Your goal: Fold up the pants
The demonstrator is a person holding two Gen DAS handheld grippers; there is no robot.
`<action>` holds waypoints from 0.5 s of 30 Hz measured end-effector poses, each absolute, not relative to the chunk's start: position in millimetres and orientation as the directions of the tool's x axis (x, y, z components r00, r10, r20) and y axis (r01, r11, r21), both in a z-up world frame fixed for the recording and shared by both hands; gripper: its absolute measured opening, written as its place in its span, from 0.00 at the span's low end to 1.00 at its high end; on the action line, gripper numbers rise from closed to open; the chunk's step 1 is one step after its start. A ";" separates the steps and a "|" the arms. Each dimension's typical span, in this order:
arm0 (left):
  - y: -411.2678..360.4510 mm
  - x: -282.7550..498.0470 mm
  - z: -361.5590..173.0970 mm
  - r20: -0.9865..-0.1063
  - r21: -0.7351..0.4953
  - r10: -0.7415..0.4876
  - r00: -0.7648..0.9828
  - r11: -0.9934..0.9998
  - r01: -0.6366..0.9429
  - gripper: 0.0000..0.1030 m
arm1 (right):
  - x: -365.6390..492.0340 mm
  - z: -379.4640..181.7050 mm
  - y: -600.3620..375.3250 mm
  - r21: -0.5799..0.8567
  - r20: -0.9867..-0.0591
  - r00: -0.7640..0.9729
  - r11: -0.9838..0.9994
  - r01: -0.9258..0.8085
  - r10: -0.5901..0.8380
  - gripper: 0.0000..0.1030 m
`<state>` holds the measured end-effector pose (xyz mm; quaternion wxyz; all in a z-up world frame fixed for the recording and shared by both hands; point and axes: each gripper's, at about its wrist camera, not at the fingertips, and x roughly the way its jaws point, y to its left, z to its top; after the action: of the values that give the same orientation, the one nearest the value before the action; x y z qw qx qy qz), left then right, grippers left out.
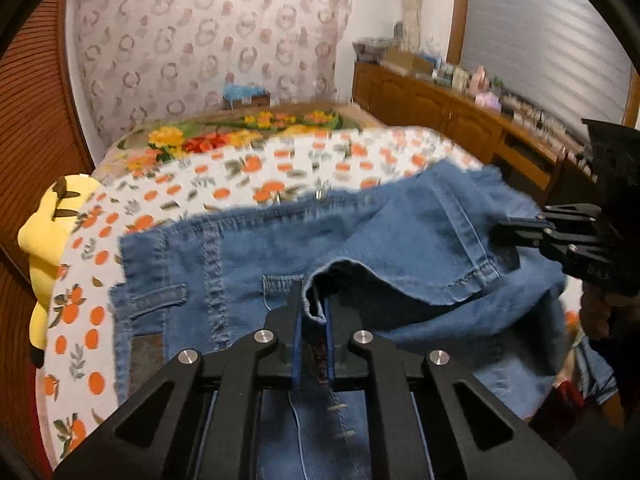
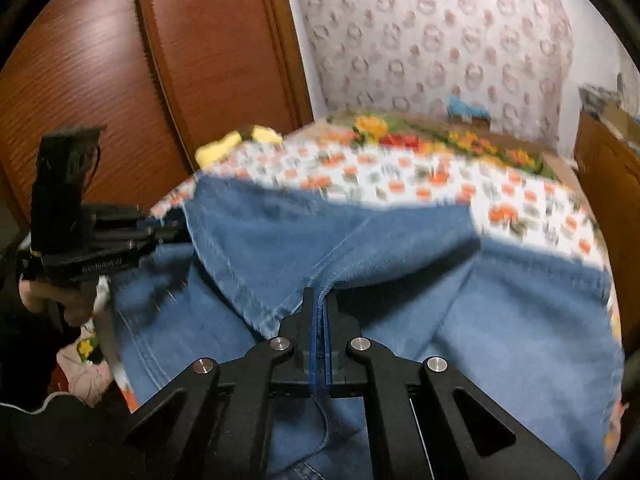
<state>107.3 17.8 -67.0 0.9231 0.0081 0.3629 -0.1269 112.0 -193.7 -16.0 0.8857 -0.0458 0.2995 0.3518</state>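
Left wrist: yellow plush toy (image 1: 46,236) beside jeans (image 1: 400,232) on bedspread (image 1: 248,168).

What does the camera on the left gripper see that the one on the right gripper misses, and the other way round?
Only the left wrist view shows the wooden cabinet crowded with small items along the wall, and most of the yellow plush toy.

Only the right wrist view shows the large wooden door and the person's hand holding the left gripper.

Both show the blue jeans on the orange-print sheet, each gripper pinching a denim edge, and the patterned wall covering.
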 end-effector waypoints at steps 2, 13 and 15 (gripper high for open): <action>24.0 93.2 -50.5 -0.634 -0.091 -0.239 0.736 0.967 0.236 0.09 | 108.2 0.2 -195.8 0.116 -0.526 0.588 0.737 -0.666 0.614 0.02; 70.5 28.9 -28.0 -0.589 -0.113 -0.190 0.785 0.982 0.153 0.09 | 101.9 59.8 -159.4 0.047 -0.433 0.579 0.659 -0.751 0.691 0.02; 78.3 23.1 -30.8 -0.593 -0.117 -0.183 0.784 0.983 0.141 0.09 | 104.7 59.7 -148.1 0.045 -0.436 0.566 0.645 -0.762 0.699 0.02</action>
<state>23.1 78.3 -30.8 0.9440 -0.0333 0.3170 -0.0857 104.7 -148.1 59.7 0.8818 -0.0742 0.2124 0.4144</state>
